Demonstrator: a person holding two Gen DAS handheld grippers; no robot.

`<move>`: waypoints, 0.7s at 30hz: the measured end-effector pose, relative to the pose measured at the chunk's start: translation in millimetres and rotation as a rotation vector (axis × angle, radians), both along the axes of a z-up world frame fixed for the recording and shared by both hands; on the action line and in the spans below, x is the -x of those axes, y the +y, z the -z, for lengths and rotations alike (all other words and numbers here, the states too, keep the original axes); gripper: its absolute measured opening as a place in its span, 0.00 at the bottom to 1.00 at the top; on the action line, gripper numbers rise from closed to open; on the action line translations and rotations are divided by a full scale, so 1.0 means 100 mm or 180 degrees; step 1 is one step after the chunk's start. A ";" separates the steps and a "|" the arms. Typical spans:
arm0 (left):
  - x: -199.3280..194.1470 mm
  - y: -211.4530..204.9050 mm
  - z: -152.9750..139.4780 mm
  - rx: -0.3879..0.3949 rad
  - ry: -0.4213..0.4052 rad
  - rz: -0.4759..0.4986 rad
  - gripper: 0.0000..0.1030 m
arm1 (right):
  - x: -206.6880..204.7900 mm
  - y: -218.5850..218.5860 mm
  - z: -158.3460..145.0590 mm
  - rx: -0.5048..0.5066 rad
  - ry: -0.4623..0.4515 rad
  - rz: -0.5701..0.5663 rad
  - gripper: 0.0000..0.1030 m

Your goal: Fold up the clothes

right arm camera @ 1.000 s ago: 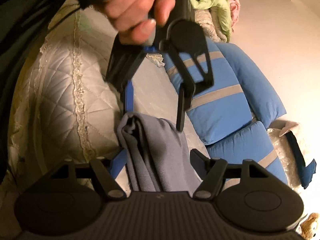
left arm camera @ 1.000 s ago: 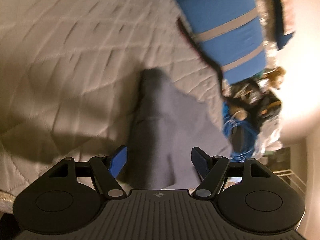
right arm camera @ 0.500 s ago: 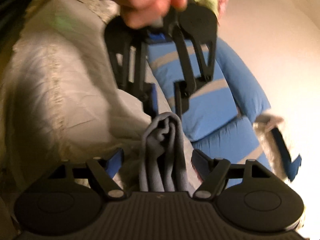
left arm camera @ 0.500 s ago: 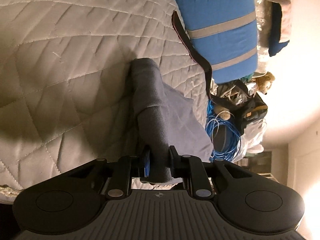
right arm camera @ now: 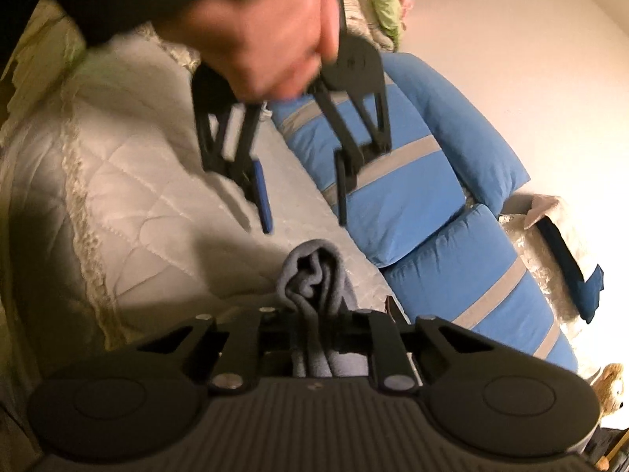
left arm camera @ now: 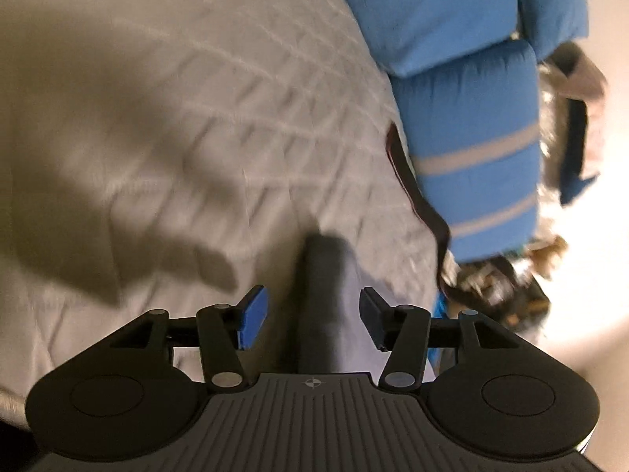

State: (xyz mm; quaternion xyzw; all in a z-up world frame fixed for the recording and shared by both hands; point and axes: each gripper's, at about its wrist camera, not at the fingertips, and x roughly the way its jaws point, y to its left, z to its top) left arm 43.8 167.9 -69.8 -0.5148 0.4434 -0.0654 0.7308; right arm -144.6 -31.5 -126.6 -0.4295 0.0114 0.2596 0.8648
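A bunched grey garment (right arm camera: 310, 275) lies on the quilted bedspread (right arm camera: 129, 204). My right gripper (right arm camera: 314, 326) has its jaws closing, and they pinch the garment's near end. In the right wrist view my left gripper (right arm camera: 302, 216) hangs just above the garment's far end, held by a hand (right arm camera: 267, 39), and touches nothing. In the left wrist view the left gripper (left arm camera: 312, 314) has its jaws opening. The dark fold of the garment (left arm camera: 322, 295) lies between its fingers, clear of the blue pad (left arm camera: 251, 314).
A blue cushion with grey stripes (left arm camera: 471, 126) (right arm camera: 393, 181) lies along the bed's right side, with a dark strap (left arm camera: 412, 196) at its edge. Bags and clutter (left arm camera: 495, 283) sit beyond it. Green clothes (right arm camera: 373, 0) are piled at the far end and a plush toy (right arm camera: 609, 385) lies at the right.
The left gripper, shut on the garment half a second ago, has let go and spread its fingers. The right gripper has closed from wide open onto the bunched garment.
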 end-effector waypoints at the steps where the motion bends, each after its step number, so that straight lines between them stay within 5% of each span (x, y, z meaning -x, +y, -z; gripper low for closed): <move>1: -0.08 -0.03 -0.01 -0.0032 -0.0024 0.0026 0.49 | 0.00 -0.01 -0.02 -0.0021 0.0003 -0.0002 0.15; 7: -0.54 -0.30 0.15 0.0031 0.0095 0.0363 0.45 | 0.01 -0.09 -0.09 -0.0112 0.0007 -0.0066 0.12; 9: -0.64 -0.41 0.19 0.0002 0.0121 0.0486 0.18 | 0.00 -0.13 -0.11 -0.0152 0.0042 -0.0093 0.10; 11: -0.68 -0.47 0.19 -0.0137 0.0136 0.0545 0.12 | 0.00 -0.16 -0.13 -0.0194 0.0040 -0.0112 0.10; 21: -0.84 -0.50 0.21 -0.0253 0.0120 0.0695 0.10 | 0.06 -0.22 -0.08 -0.0223 0.0002 -0.0183 0.09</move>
